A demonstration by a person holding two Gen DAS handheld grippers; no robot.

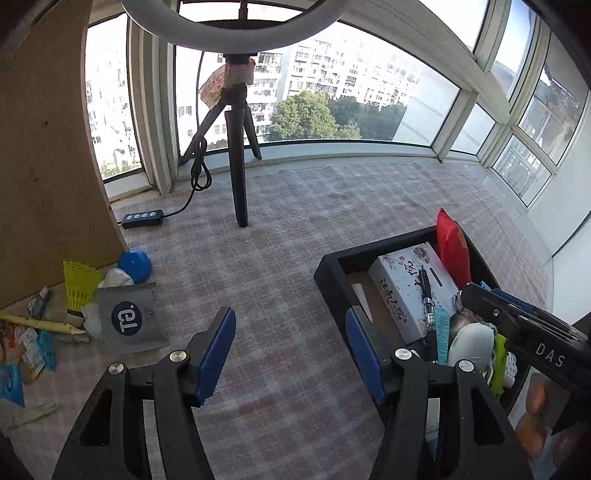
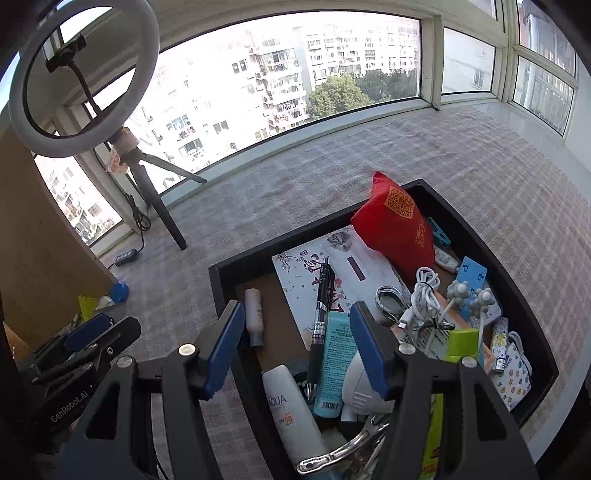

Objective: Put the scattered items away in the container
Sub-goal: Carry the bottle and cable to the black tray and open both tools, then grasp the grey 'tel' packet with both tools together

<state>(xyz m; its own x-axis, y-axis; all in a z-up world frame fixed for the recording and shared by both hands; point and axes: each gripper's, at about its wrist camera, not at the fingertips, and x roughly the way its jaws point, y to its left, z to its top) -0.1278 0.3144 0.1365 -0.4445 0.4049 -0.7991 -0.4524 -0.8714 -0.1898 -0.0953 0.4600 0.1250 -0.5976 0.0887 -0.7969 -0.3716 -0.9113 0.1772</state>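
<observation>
Two grippers over a half-tidied desk.
The black tray [image 2: 532,306] held a red pouch [image 2: 397,221], pen [image 2: 322,295] and sunscreen tube [image 2: 291,410]; left gripper [image 1: 291,354] and right gripper [image 2: 295,350] had jaws wide, empty; scattered packets [image 1: 129,317] lay left.

The black rectangular container [image 1: 334,275] is cut off at the right edge in the left wrist view, and the right gripper [image 1: 480,291] covers part of its contents. The white ring light [image 1: 229,33] loses its top there. Small packets [image 1: 26,347] at the left edge are too blurred to read. In the right wrist view, a metal clip [image 2: 343,450] and a white sunscreen tube [image 2: 291,410] run behind the gripper's own arms.
</observation>
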